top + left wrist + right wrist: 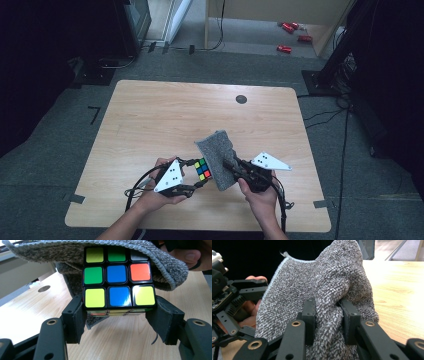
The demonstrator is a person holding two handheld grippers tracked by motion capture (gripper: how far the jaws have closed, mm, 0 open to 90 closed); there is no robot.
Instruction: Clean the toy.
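I hold the left claw point(199, 176) clamped on the puzzle cube point(202, 169). In the left gripper view its two black jaws press against the cube's point(119, 280) lower side faces, one on each side, and the cube sits above the desk point(125, 340), not resting on it. The face turned to that camera reads yellow, green, grey across the top row; green, blue, orange across the middle; yellow, blue, yellow along the bottom.

I hold the right claw point(231, 166) clamped on the grey cloth point(217, 157). In the right gripper view a bunched fold of the cloth point(322, 290) is pinched between the jaws, which stand narrow, and the remaining fabric rises above them.

In the high view both claws meet near the front edge of the desk point(150, 115), slightly right of centre. The cloth stands tilted against the right side of the cube and touches it. In the left gripper view the cloth's point(160, 260) hemmed edge drapes over the top of the cube and hangs behind it.

A dark round cap point(241, 99) sits in the far part of the desk, well apart from the cube.
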